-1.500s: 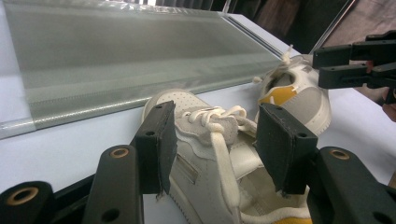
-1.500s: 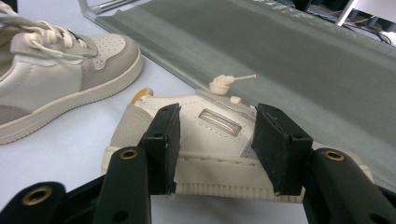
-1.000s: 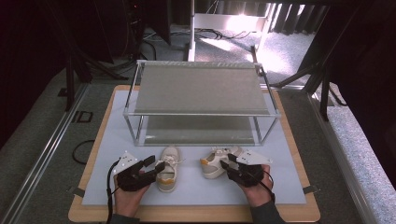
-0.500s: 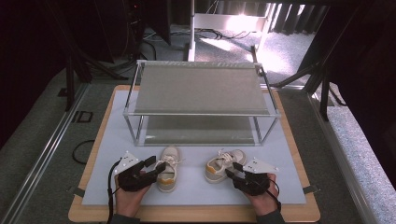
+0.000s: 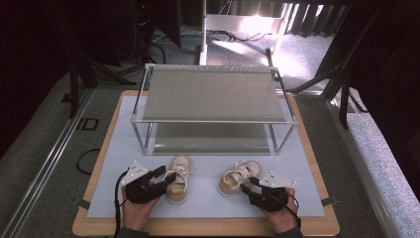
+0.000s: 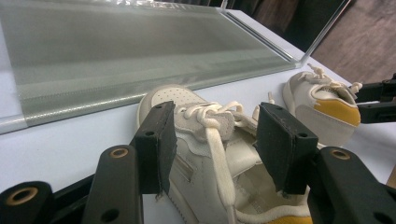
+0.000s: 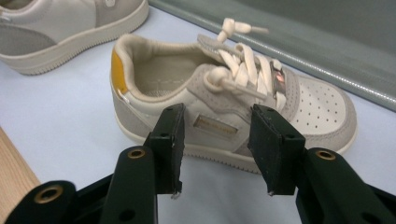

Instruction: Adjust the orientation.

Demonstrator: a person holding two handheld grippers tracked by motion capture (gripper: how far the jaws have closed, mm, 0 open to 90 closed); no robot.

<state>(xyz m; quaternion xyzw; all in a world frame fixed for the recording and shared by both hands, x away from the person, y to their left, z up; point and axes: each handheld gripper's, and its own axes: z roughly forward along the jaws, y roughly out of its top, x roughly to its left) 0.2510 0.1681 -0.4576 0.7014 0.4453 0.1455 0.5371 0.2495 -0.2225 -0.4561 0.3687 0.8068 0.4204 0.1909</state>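
Observation:
Two small white sneakers with yellow heels stand on the white mat in front of the rack. My left gripper [image 5: 166, 179] [image 6: 219, 140] is shut on the left shoe [image 5: 178, 171] [image 6: 205, 154], its pads against both sides of the collar near the laces. The right shoe [image 5: 239, 177] [image 7: 224, 93] [image 6: 322, 107] rests on its sole. My right gripper [image 5: 250, 186] [image 7: 217, 140] sits just behind the right shoe's side; its jaws have just been opening and nothing lies between the pads. The left shoe [image 7: 60, 23] also appears at the top left of the right gripper view.
A two-shelf rack [image 5: 213, 94] with a metal frame and grey shelves stands behind the shoes. The white mat [image 5: 114, 148] lies on a wooden board [image 5: 208, 228], whose near edge is close behind both hands. Dark floor, stands and cables surround the board.
The right shoe has shifted slightly right and now rests free. The right gripper let go of it and drew back toward the near edge. The left gripper has not moved.

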